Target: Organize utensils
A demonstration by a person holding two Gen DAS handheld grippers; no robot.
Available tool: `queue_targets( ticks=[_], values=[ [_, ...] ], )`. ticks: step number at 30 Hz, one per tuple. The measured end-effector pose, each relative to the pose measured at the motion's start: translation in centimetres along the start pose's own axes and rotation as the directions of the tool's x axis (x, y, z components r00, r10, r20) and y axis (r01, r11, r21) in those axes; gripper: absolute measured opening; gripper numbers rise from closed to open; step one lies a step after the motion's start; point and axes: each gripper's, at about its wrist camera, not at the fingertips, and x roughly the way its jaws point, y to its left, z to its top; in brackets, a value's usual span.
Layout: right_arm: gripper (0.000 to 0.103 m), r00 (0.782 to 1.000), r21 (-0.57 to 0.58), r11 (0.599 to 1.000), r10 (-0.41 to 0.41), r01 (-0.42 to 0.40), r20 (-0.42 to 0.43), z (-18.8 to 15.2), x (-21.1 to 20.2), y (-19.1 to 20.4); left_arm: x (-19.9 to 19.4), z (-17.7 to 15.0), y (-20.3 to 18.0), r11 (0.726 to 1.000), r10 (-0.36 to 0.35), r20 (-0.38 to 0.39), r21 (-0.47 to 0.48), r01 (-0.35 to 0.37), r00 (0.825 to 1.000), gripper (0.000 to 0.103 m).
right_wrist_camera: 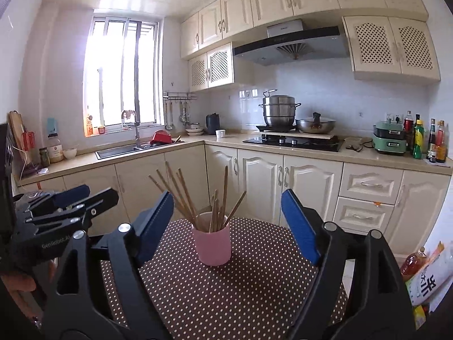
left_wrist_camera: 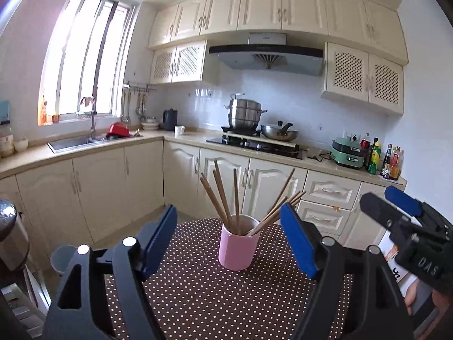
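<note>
Cup (left_wrist_camera: 238, 246) of upright, splayed chopsticks (left_wrist_camera: 226, 195) sits dead ahead of both spread grippers, left gripper (left_wrist_camera: 228, 236) and right gripper (right_wrist_camera: 228, 226), neither clearly nearer.

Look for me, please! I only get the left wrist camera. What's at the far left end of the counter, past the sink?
Observer: A wooden cutting board leans against the wall there.
Operator: Is anything low down on the right of the table?
Observer: Yes, a bottle of orange liquid next to a printed bag, right of the dotted table.
Operator: What does my gripper look like from outside?
Observer: The left gripper hovers left of the pink cup, not touching it.
</note>
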Motion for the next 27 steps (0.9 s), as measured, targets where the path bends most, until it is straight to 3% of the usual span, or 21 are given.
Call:
queue_targets(
  ticks=[2, 12, 15, 27],
  values=[
    [0.079, 1.000, 0.001, 1.000, 0.008, -0.009, 0.011, -0.3, -0.9, 0.3, -1.4, -0.3, -0.6, 0.999, 0.039, 0.037, 0.023, -0.040, 0.999, 0.074],
    [0.088, 0.997, -0.019, 0.999, -0.027, 0.028, 0.072, -1.2, -4.7, 1.5, -6.1, -1.2, -2.0, 0.994, 0.078, 0.129, 0.069, -0.087, 0.989, 0.075],
    [0.089, 0.996, -0.033, 0.998, -0.043, 0.046, 0.081, -1.4, -5.2, 1.9, -7.2, -1.4, -2.2, 0.993, 0.075, 0.145, 0.077, -0.087, 0.987, 0.082],
    [0.095, 0.993, -0.060, 0.997, -0.035, 0.042, 0.115, -2.3, -6.3, 3.2, -8.8, -1.9, -2.0, 0.993, 0.080, 0.155, 0.068, -0.092, 0.985, 0.083]
  ],
)
